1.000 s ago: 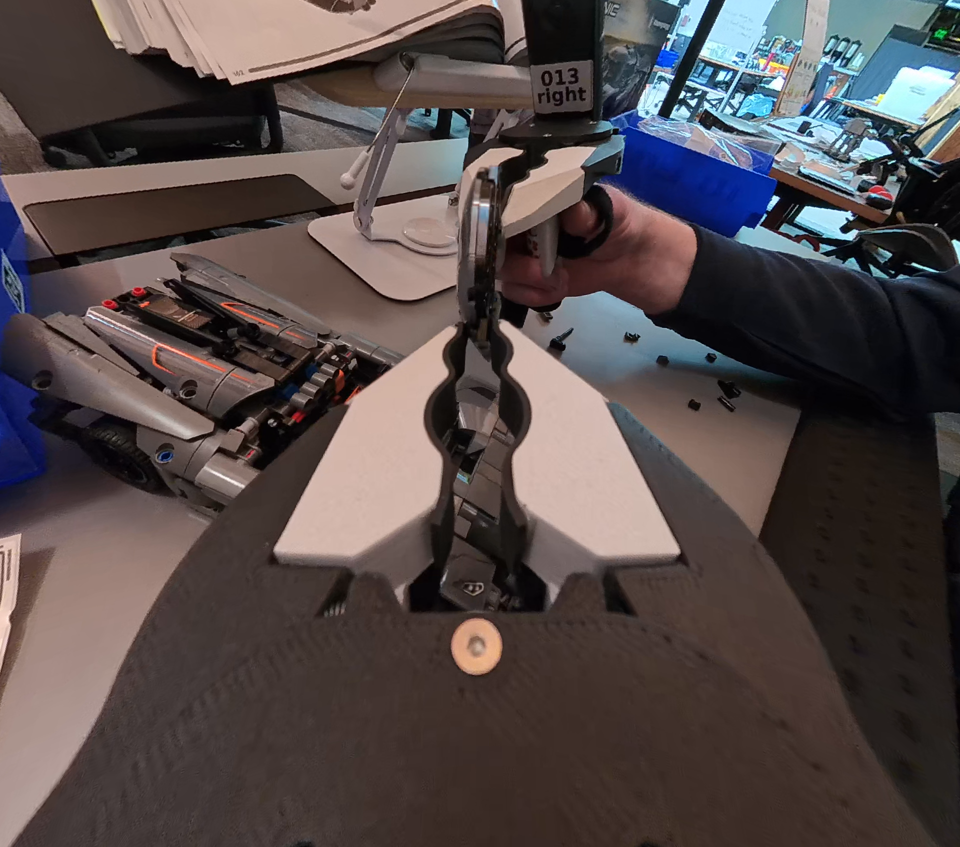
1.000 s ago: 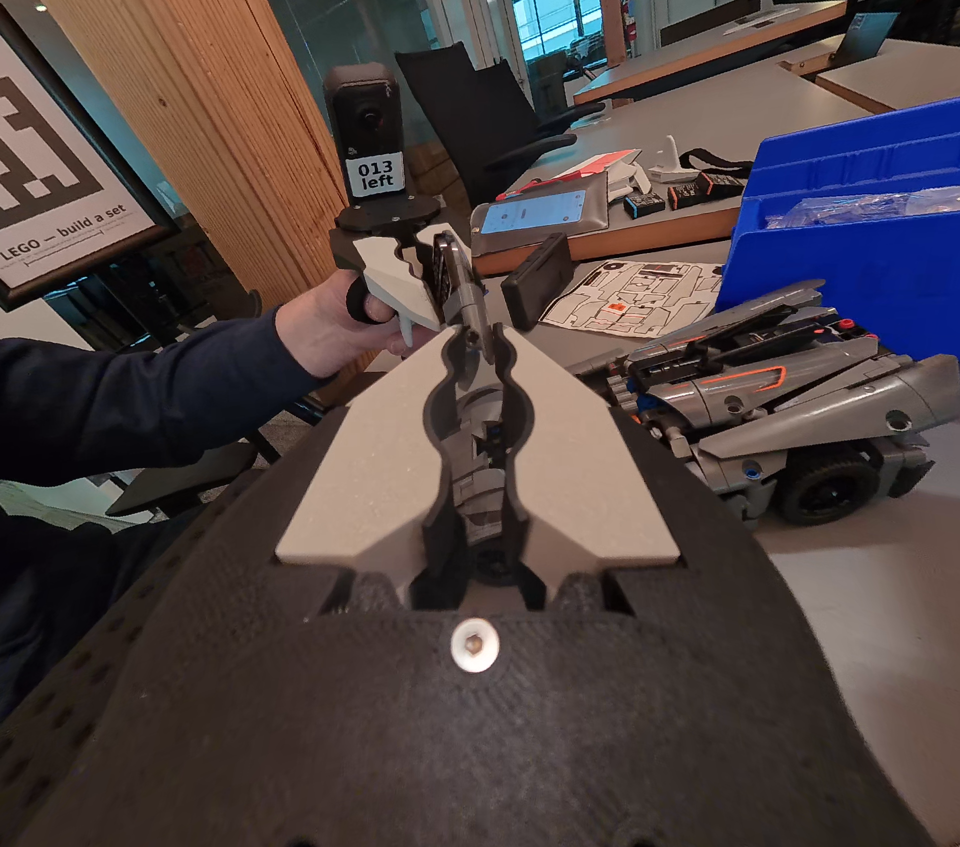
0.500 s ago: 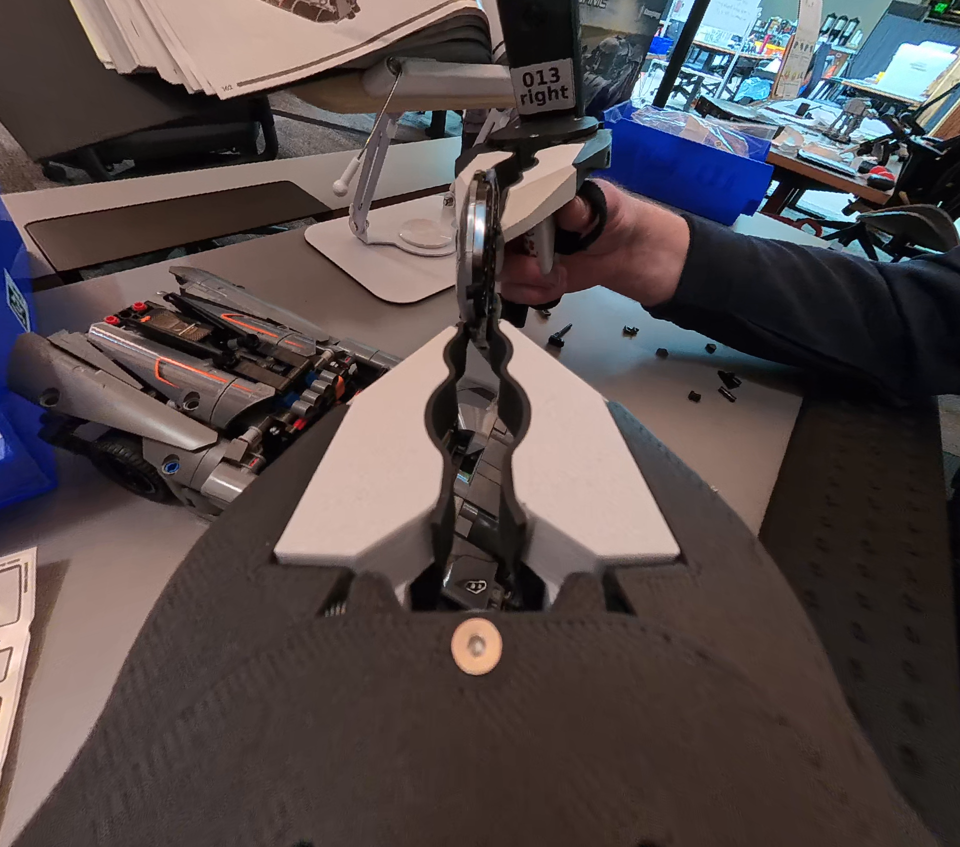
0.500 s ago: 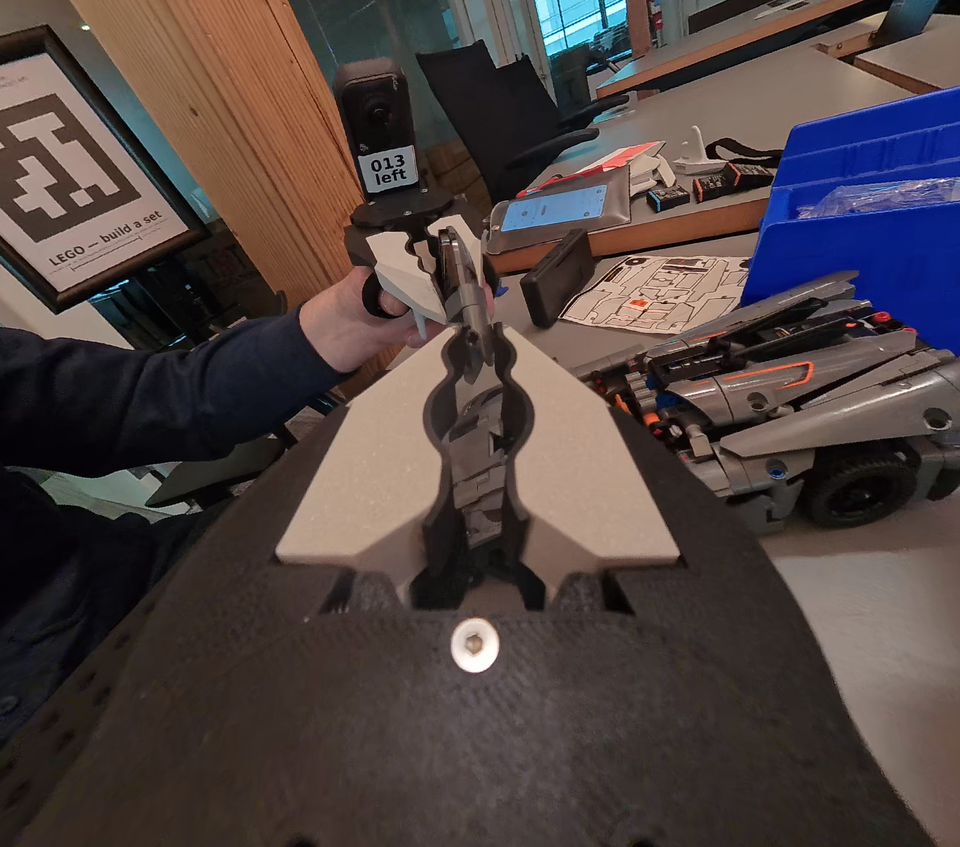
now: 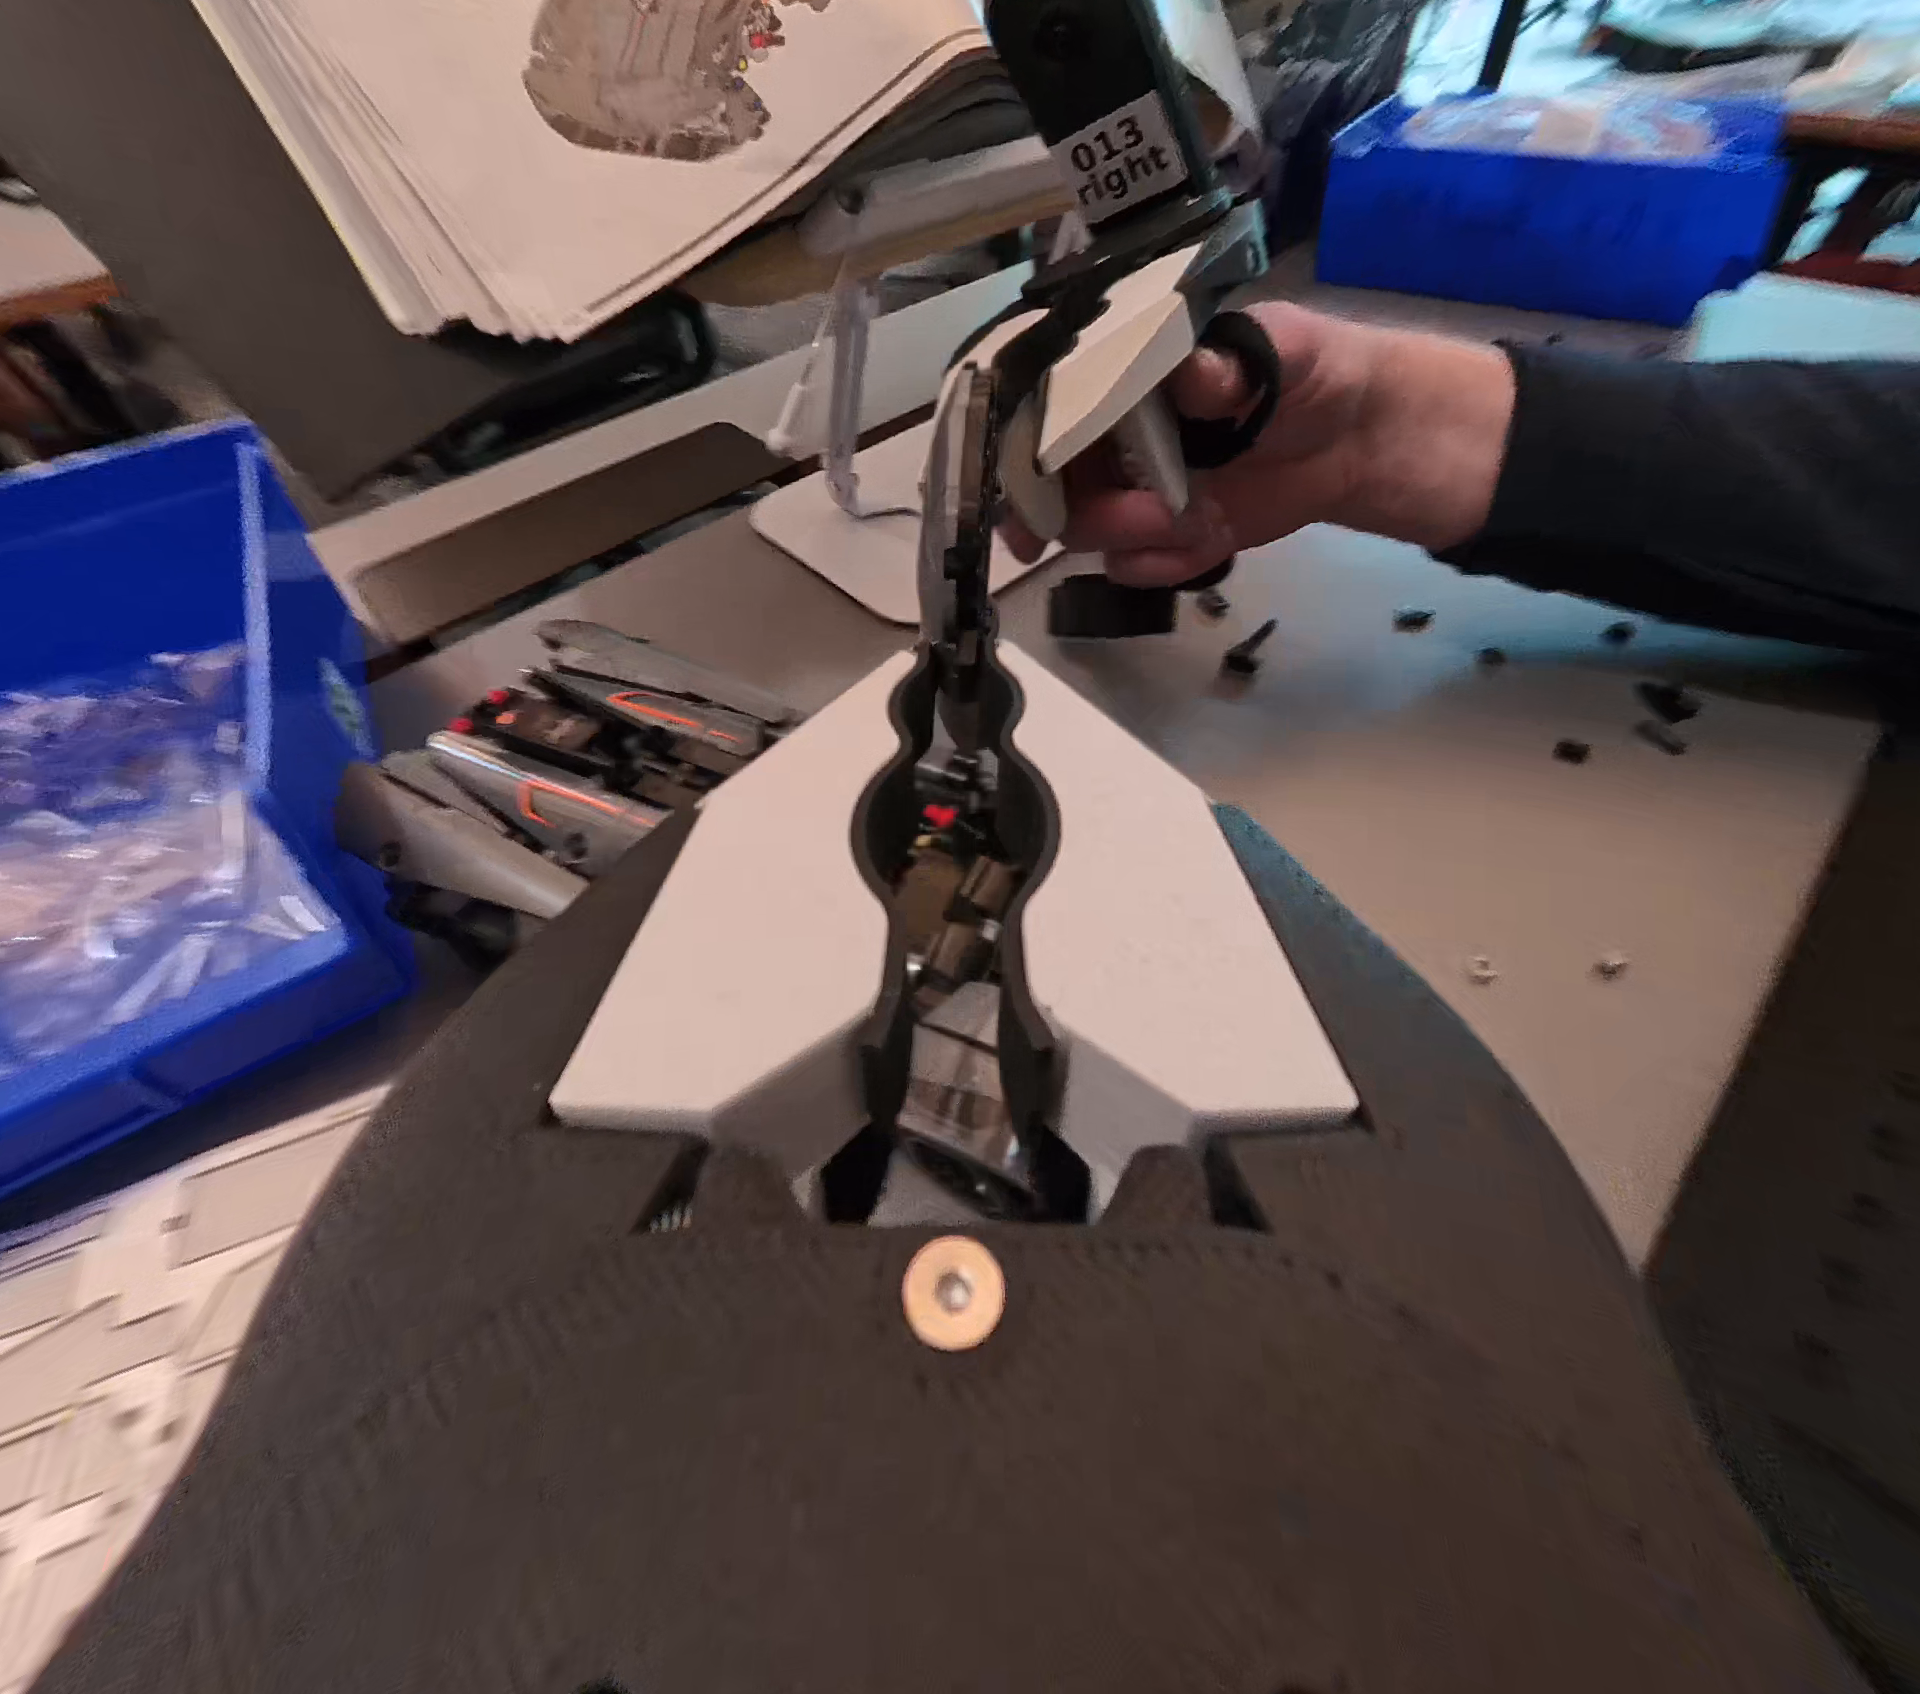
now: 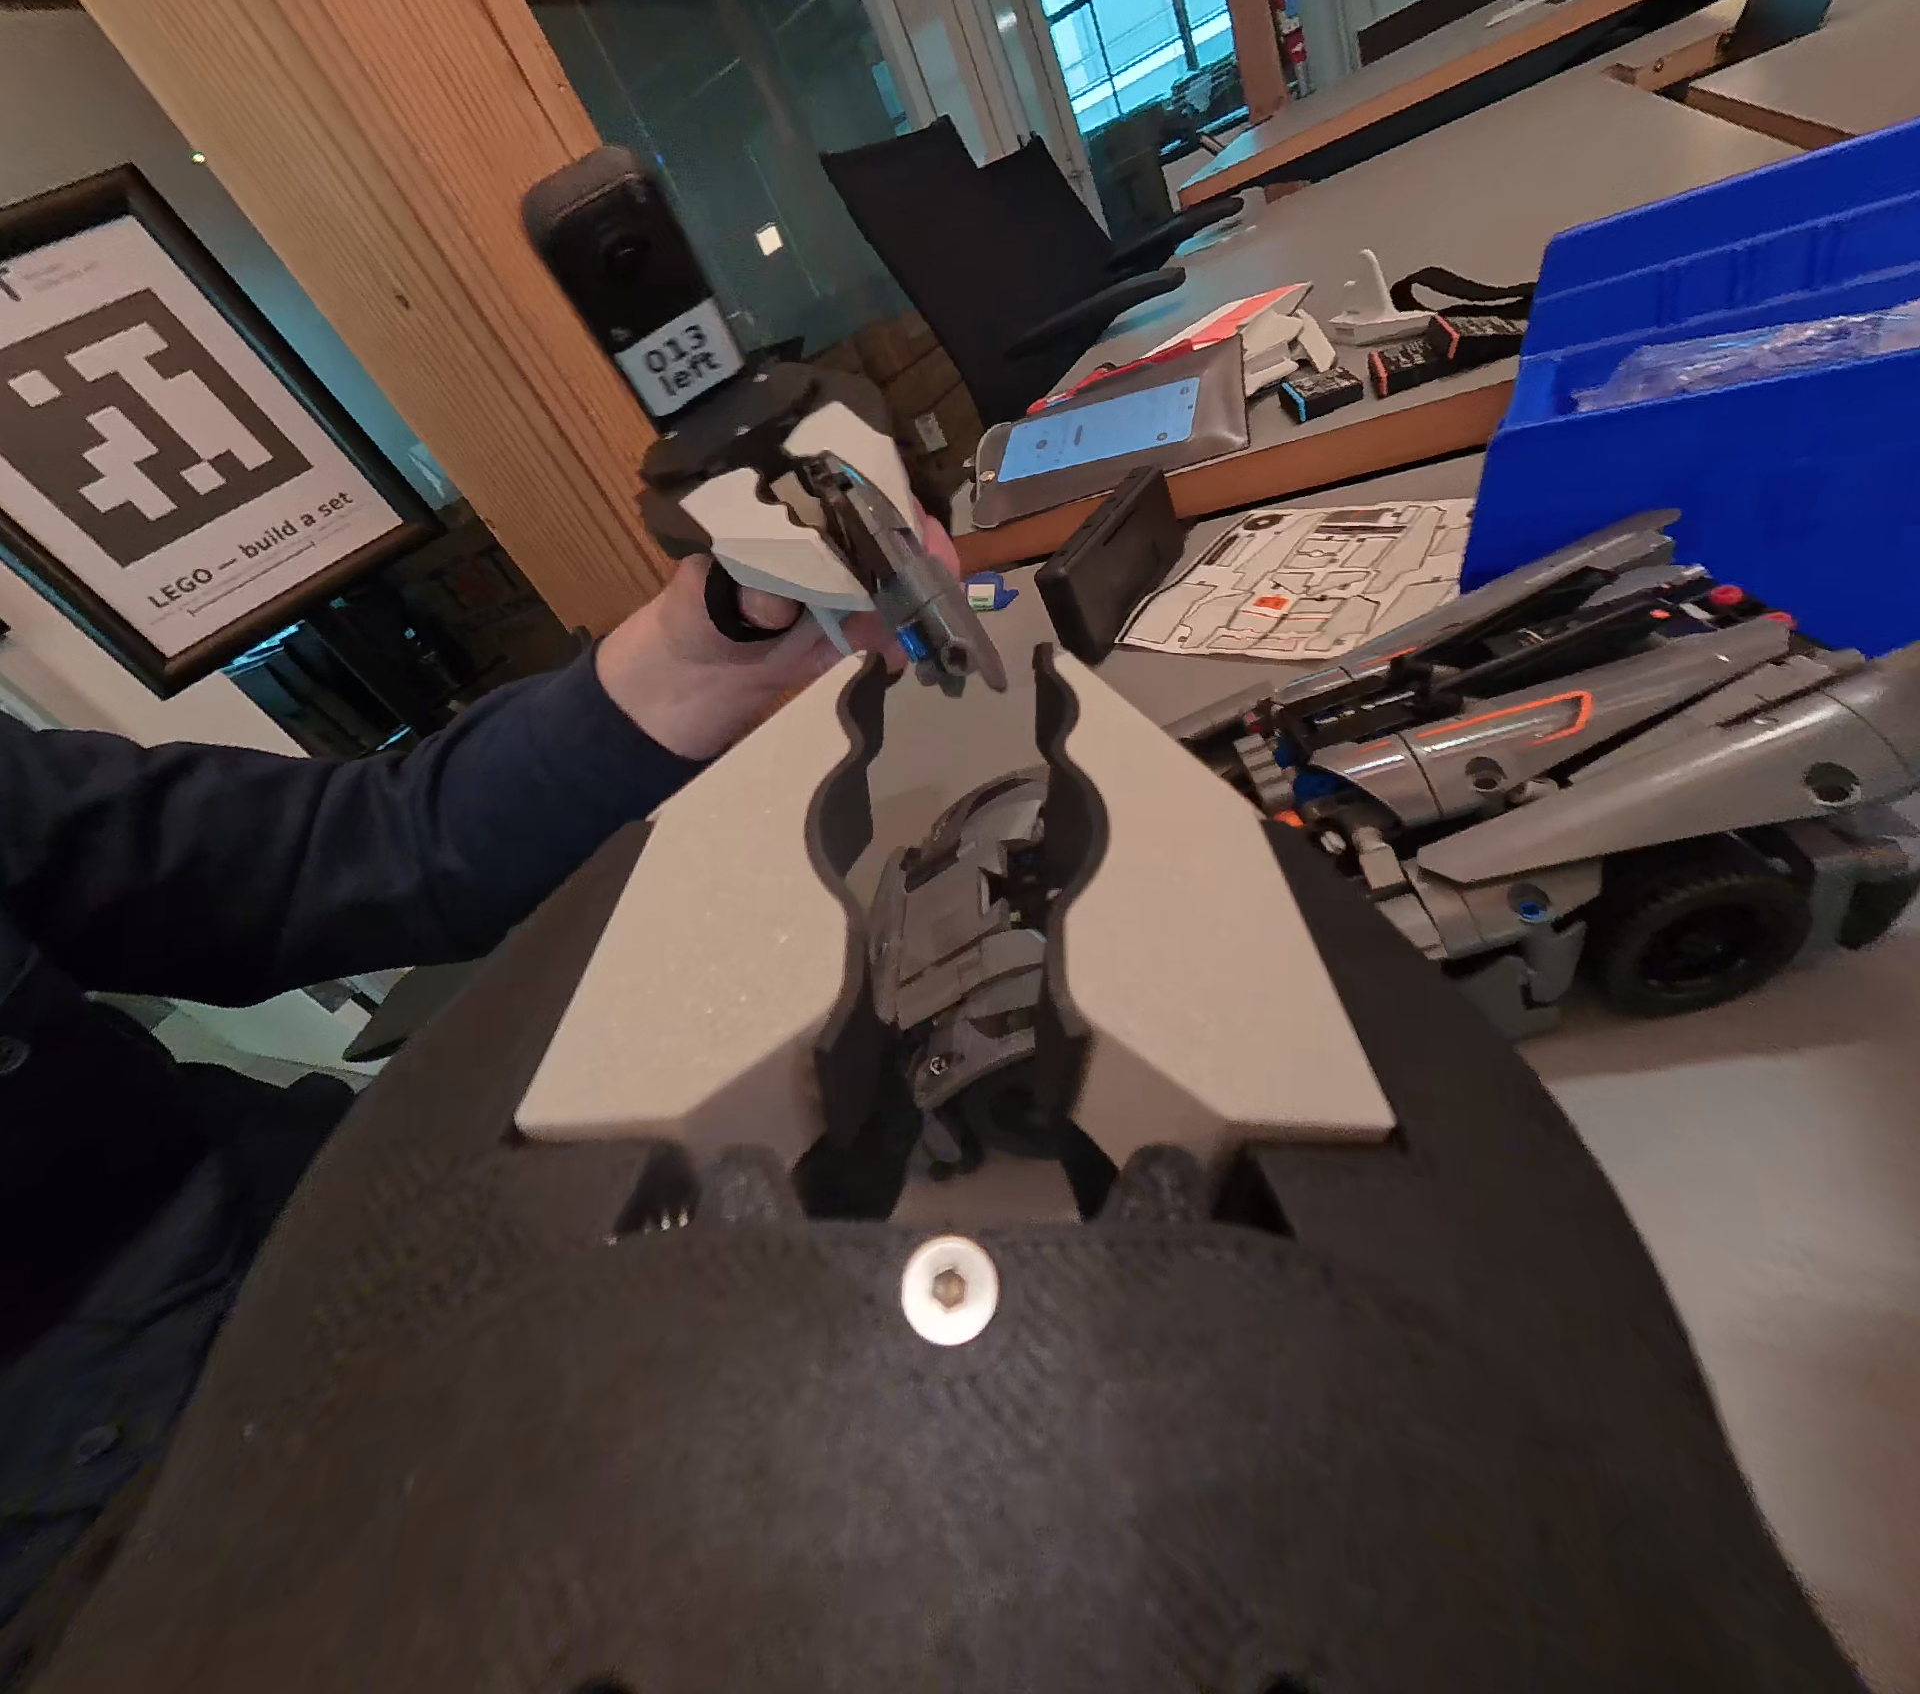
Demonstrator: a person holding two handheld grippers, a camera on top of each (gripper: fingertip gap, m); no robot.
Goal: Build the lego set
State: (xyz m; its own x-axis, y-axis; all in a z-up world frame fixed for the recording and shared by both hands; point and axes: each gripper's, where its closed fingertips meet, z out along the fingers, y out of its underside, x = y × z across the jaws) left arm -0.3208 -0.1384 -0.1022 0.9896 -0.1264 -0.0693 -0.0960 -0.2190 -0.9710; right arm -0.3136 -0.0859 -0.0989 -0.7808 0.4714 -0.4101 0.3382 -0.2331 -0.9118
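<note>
We've got the left claw (image 5: 956, 688) clamped on the grey sub-assembly (image 6: 920, 595) mid-frame while our right claw (image 6: 956, 668) gapes with nothing gripped, the car model (image 6: 1558, 771) parked at right on the desk (image 6: 1714, 1177), so a twist could drop it.

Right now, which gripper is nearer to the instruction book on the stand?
Right. The right gripper hangs just in front of the book, below its lower edge and beside the stand; the left gripper sits farther back, facing both.
</note>
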